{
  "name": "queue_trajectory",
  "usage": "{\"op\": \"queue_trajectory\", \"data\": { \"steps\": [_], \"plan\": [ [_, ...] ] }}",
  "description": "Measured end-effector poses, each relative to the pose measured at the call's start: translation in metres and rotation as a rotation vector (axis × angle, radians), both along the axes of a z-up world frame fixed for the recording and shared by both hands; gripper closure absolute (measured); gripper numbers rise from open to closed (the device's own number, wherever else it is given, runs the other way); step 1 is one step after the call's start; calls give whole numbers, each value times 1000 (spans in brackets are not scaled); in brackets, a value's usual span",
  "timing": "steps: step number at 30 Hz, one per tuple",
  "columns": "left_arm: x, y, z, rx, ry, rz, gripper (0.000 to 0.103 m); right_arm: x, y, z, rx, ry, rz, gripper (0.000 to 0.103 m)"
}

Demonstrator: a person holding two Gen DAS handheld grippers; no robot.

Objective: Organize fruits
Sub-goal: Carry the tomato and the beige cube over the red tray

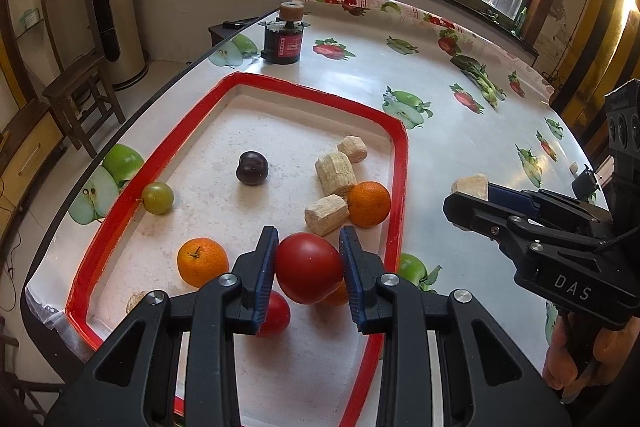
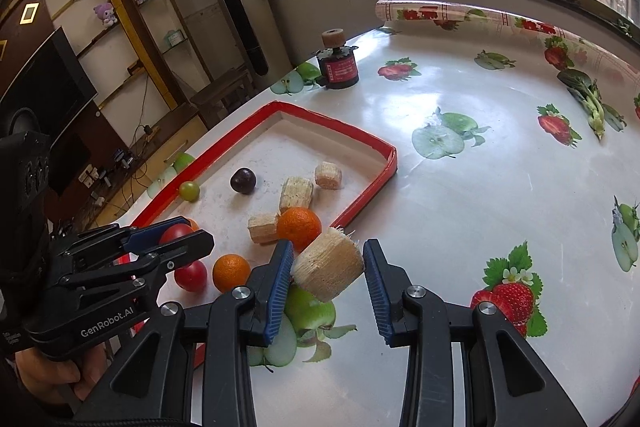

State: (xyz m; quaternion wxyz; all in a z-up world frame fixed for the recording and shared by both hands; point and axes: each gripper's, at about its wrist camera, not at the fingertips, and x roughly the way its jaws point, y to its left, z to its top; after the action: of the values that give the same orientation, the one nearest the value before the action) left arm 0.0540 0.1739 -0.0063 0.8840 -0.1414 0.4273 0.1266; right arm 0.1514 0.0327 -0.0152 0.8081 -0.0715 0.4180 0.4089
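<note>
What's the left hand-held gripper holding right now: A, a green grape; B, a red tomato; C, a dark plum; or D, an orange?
B: the left hand-held gripper has its blue pads pressed on both sides of the red tomato, held over the red-rimmed tray.

The left wrist camera looks steeply down along its own left gripper [image 1: 308, 263], close above the red-rimmed tray [image 1: 236, 79] and facing the windows. The right wrist camera sits just to the right over the table [image 2: 460, 187], angled likewise. Both views share the tray, the small motor [image 1: 282, 43] and each other's gripper.
</note>
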Motion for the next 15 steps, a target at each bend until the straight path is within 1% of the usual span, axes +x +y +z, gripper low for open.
{"op": "queue_trajectory", "data": {
  "steps": [15],
  "plan": [
    [10, 29, -6, -2, 23, 36, 74, 18, 34, -9, -9, 16, 28, 66]
  ]
}}
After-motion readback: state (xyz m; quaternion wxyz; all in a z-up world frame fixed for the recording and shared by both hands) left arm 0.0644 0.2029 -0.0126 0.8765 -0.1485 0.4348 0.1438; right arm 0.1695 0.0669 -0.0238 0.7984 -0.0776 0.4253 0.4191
